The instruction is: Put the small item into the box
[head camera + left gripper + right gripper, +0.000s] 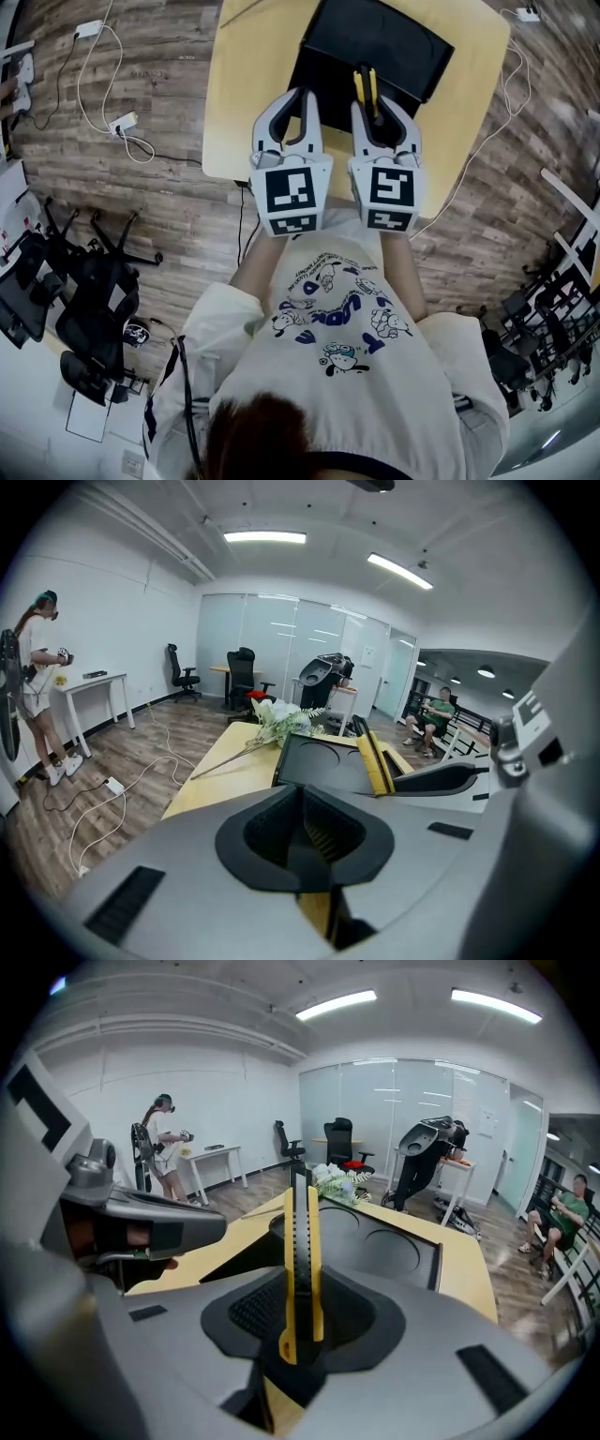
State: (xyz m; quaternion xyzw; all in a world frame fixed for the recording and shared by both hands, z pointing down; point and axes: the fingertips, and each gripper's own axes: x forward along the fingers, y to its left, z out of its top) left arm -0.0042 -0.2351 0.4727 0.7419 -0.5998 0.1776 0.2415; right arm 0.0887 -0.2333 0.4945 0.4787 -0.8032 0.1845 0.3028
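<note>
The right gripper (377, 101) was clamped on the small item, a utility knife (364, 88). In the right gripper view its ribbed black pads (255, 1309) pressed both flat sides of the knife (302, 1241) near its rounded butt end. The knife was a slim yellow plastic body with a notched black strip running down its middle, and it stood out from the jaws toward 12 o'clock.

The left gripper (294, 99) was closed on nothing. In the left gripper view its dark, grooved pads (323, 832) met at the centre with no gap between them. Both grippers had smooth grey shells, and each carried a cube with black-and-white square markers.

The box (389, 45) was matte black and shallow, with a raised rim and two round recesses in its floor (398, 1252). It sat on a pale yellow table (242, 103) at 12 o'clock from the grippers. In the head view the knife's front end lay over the box's near edge.

Artificial white flowers with green leaves (279, 720) lay on the table beyond the box at 11 o'clock.
</note>
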